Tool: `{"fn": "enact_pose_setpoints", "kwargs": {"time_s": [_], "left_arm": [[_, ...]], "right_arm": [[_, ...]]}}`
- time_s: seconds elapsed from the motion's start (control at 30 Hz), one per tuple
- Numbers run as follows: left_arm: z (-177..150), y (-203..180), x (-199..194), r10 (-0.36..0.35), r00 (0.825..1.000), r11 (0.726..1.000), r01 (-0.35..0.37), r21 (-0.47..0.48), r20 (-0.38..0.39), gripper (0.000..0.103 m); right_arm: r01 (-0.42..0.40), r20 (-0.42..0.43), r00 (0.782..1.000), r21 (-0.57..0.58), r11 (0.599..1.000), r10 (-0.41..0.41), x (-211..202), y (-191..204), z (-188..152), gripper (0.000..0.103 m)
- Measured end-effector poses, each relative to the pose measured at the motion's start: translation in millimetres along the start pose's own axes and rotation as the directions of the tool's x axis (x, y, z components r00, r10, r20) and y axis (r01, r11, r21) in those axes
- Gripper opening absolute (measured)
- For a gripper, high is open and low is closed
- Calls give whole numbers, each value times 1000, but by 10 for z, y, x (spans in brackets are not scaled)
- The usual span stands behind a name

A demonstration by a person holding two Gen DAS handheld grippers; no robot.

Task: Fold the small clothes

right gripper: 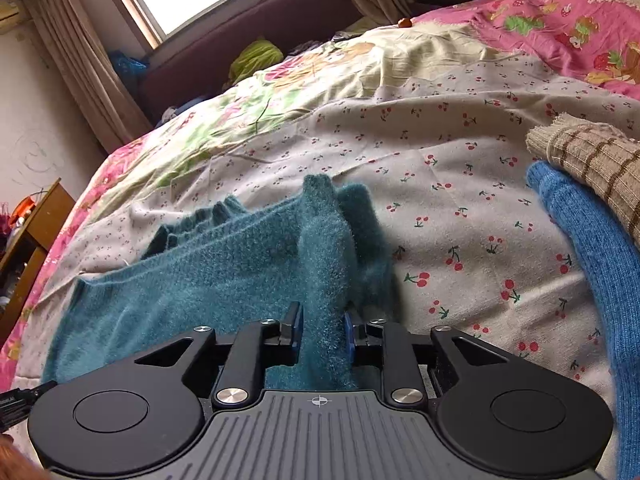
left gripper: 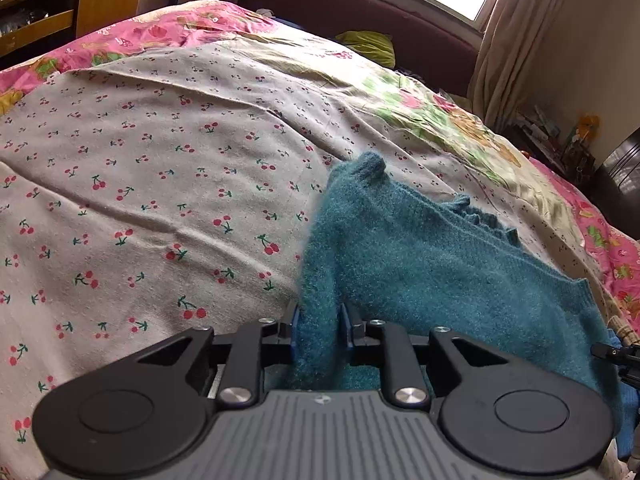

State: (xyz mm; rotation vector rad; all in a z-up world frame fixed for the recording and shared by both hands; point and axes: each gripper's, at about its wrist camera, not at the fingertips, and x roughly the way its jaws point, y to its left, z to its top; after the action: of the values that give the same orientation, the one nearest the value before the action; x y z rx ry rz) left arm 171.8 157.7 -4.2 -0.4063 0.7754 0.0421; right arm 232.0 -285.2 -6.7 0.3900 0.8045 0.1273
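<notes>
A fuzzy teal knit sweater (left gripper: 420, 256) lies on the cherry-print bedsheet (left gripper: 140, 184). My left gripper (left gripper: 319, 320) is shut on the sweater's left edge, with teal fabric bunched between its blue pads. In the right wrist view the same sweater (right gripper: 224, 256) spreads to the left. My right gripper (right gripper: 323, 322) is shut on its right edge, and a fold of it stands up between the fingers. The sweater's far end bunches up ahead of both grippers.
A blue knit garment (right gripper: 588, 240) and a beige striped knit (right gripper: 592, 160) lie stacked at the right. A pink floral quilt (right gripper: 560, 28) covers the far bed. A green cloth (left gripper: 368, 46) lies by the dark headboard. A wooden shelf (left gripper: 60, 8) stands at the far left.
</notes>
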Motion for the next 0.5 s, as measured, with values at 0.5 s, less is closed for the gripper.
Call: {"fn": "enact_pose_setpoints", "kwargs": {"time_s": [0.5], "left_arm": [[21,-121,241,100,992,989,-107,98,73,43]], "right_arm": [[80,38,996,61,995,-83,255,-206,-19,10]]}}
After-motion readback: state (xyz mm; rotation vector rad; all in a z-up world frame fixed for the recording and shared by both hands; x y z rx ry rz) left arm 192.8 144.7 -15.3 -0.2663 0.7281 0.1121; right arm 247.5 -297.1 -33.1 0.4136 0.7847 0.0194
